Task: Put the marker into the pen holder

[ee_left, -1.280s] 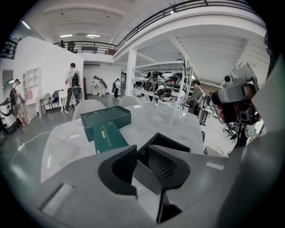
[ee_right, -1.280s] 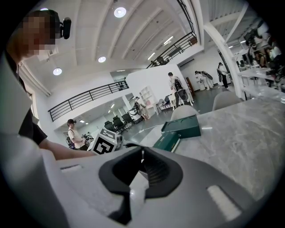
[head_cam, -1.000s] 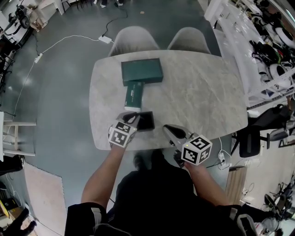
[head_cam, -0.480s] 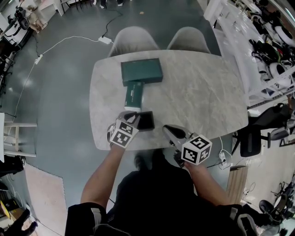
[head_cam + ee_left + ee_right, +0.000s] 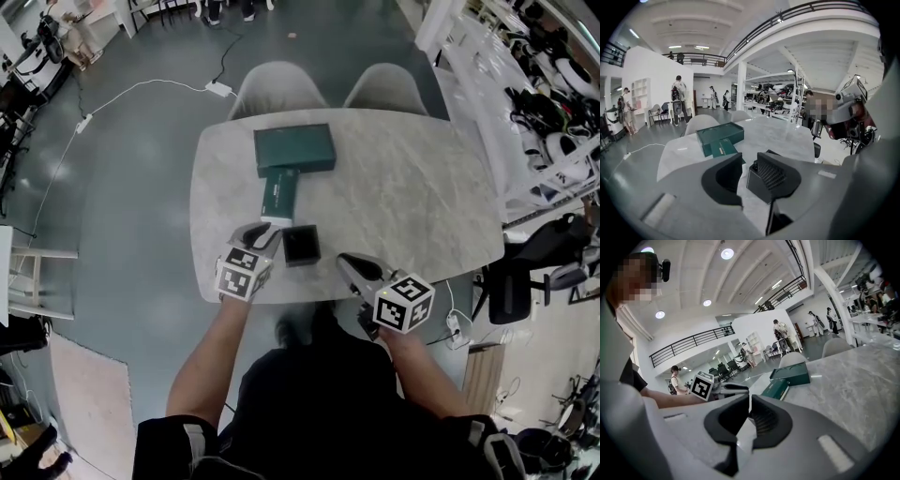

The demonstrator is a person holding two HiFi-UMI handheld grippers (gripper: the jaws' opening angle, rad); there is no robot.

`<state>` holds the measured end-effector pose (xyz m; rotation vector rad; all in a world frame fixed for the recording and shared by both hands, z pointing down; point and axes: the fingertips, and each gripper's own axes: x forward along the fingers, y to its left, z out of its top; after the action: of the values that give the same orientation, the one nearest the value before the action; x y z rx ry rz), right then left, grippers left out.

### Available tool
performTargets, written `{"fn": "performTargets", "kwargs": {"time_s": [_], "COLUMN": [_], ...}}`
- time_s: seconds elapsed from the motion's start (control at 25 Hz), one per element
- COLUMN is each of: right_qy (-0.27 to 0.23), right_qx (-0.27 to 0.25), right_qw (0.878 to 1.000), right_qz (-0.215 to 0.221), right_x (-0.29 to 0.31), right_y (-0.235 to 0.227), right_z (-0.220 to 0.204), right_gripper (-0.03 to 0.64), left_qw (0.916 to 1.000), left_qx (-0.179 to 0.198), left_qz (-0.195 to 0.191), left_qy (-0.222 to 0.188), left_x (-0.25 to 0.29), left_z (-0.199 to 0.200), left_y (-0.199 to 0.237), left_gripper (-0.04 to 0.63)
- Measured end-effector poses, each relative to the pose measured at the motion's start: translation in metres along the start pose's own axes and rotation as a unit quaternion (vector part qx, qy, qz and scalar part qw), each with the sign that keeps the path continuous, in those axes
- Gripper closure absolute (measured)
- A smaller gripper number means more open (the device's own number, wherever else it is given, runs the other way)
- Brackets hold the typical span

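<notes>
1. While the person stands at the near edge of the worktop (image 5: 403, 187), we see the left hand-held gripper (image 5: 265, 232) over that edge with its jaws apart. They have just been opening.
2. In the left gripper view, the left hand-held gripper (image 5: 749, 171) has a clear gap between its pads and nothing is pinched. The pen holder (image 5: 755, 185) shows through the gap, beyond the jaws and partly behind the right-hand one.
3. From the head view, the pen holder (image 5: 301, 246) is a black square box. It stands upright on the worktop close to the near edge, just to the right of the left jaws.
4. We can't make out the marker in any view. The holder's inside is dark, so we can't say whether the marker is in it.
5. The right hand-held gripper (image 5: 349, 264) sits over the near edge, to the right of the holder and apart from it.
6. In its own view, the right hand-held gripper (image 5: 749, 401) has its jaws closed together at the tips, and we see nothing held.
7. A small green box (image 5: 279, 192) lies just beyond the holder, with its near end just beside it. We can't tell if the two touch.
8. A large green box (image 5: 294, 150) lies at the small box's far end.
9. Two grey chairs (image 5: 277, 86) stand at the far side of the worktop.
</notes>
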<state>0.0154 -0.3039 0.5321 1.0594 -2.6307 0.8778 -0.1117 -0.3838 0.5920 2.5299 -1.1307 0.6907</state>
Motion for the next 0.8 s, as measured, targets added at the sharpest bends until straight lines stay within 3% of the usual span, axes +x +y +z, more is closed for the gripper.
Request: {"fn": "performTargets", "kwargs": {"time_s": [0.44,0.52,0.68,0.8], "right_qy": [-0.019,-0.020,-0.024,-0.029], "right_qx": [-0.041,-0.045,-0.055,-0.063], "right_qw": [0.999,0.999,0.998,0.998], "right_qz": [-0.022,-0.019,-0.004,0.008], "right_x": [-0.022,-0.026,-0.029,-0.042], "right_y": [0.041,0.047,0.060,0.064], "right_z": [0.010,0.011,0.017,0.019], "right_gripper": [0.600,0.600,0.600,0.600], "left_qw": [0.9934,0.9928,0.9921,0.9883], "left_qx": [-0.071,-0.063,-0.004,-0.019], "left_qz": [-0.008,-0.001,0.013,0.019], "left_qy": [-0.089,-0.102,-0.125,-0.150], "left_x": [-0.086,-0.099,-0.125,-0.141], "left_z": [0.014,0.019,0.034,0.046], "left_y": [-0.005,-0.011,-0.022,-0.035], "left_gripper": [0.525,0.532,0.543,0.564]}}
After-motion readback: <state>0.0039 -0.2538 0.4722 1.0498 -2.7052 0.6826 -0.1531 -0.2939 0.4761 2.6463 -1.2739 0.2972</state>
